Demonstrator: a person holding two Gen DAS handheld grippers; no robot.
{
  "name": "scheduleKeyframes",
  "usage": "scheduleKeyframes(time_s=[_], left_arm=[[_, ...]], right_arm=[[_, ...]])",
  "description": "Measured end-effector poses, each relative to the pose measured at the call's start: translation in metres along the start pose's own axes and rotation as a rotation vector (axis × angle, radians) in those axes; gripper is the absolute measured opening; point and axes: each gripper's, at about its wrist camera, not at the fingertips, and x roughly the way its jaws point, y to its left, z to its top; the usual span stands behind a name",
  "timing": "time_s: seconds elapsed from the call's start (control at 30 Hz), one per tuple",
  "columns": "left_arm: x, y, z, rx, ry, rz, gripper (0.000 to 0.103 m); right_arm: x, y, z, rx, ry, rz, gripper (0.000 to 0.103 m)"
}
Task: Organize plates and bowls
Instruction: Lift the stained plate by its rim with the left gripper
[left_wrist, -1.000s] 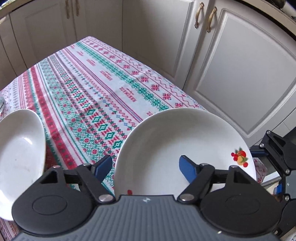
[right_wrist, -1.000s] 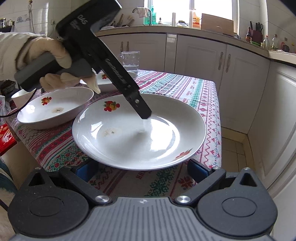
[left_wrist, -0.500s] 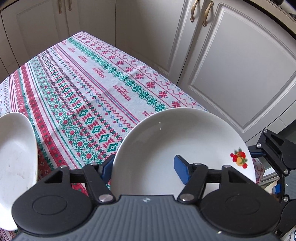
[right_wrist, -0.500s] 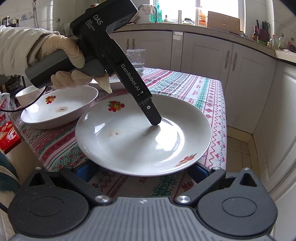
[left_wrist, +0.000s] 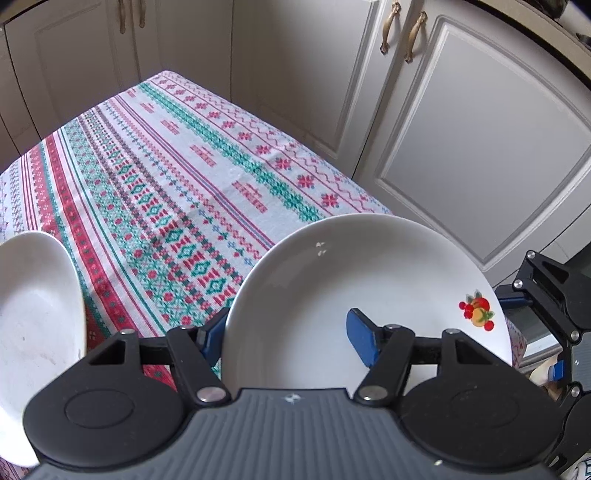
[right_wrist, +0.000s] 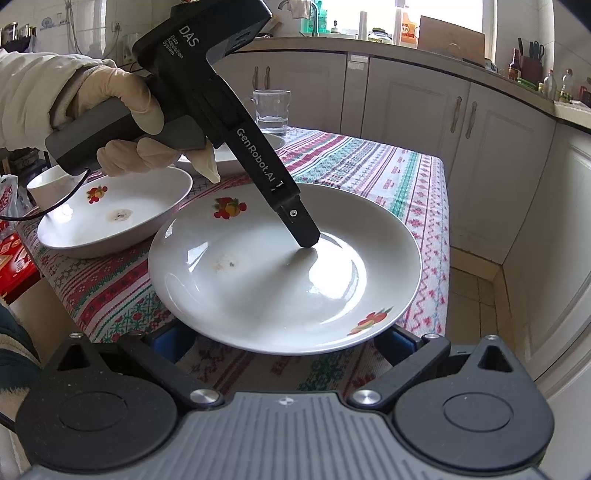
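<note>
A white plate with fruit decals (right_wrist: 284, 273) lies at the table's near corner; it also shows in the left wrist view (left_wrist: 354, 291). My left gripper (left_wrist: 291, 332) is open and straddles the plate's rim, one finger (left_wrist: 364, 341) inside the plate and one outside. From the right wrist view its fingertip (right_wrist: 306, 236) touches the plate's centre. My right gripper (right_wrist: 284, 339) is open, both fingers low under the plate's near rim. A second white plate (right_wrist: 114, 218) sits to the left, also in the left wrist view (left_wrist: 33, 325).
A patterned tablecloth (left_wrist: 177, 177) covers the table. A glass mug of water (right_wrist: 271, 110), another plate (right_wrist: 240, 151) and a small white bowl (right_wrist: 48, 182) stand behind. White cabinets (right_wrist: 498, 155) close off the right side. A red box (right_wrist: 14, 254) lies at the left.
The left gripper has slid forward a little across the plate, its inner fingertip now nearer the plate's centre. The right gripper has closed in slightly under the plate's near rim.
</note>
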Motion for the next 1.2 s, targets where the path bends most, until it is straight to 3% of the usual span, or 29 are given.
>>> scheduleKeyframes(time_s=[0.63,1.2], left_arm=[[0.022,0.033,0.042,-0.003,-0.053,0.039,0.066],[0.041,0.046,0.052,-0.008,-0.067,0.054,0.066]], right_arm=[[0.037,-0.040,0.031,-0.020,0.011,-0.006,0.103],[0.054,-0.053,0.037,0.017,0.022,-0.030,0.103]])
